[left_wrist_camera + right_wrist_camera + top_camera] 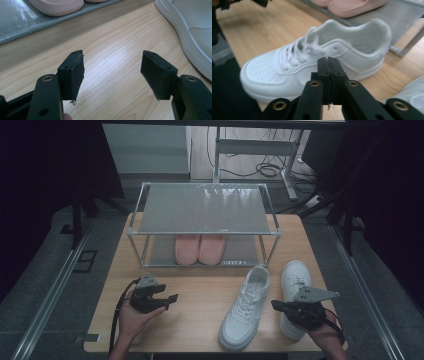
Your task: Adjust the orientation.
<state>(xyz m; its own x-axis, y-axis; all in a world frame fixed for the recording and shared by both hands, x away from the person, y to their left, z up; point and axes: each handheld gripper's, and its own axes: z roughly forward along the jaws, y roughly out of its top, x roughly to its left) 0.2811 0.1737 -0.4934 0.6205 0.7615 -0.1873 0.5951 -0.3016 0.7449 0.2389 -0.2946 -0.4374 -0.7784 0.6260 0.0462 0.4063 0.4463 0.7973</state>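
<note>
Right tool (278, 306) hovers with jaws pressed together, nothing between them, just short of the white lace-up leather sneaker (312, 62) ahead. That shoe lies side-on to it, long axis running across the jaws, toe toward the near bench (200, 320) edge, heel toward the metal-framed shoe rack (204, 210). A second white sneaker (294, 285) sits under the right tool. Left tool (112, 70) gapes wide and empty over bare wood.

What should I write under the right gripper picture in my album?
Shut right gripper in front of a white sneaker, pink slippers behind.
</note>
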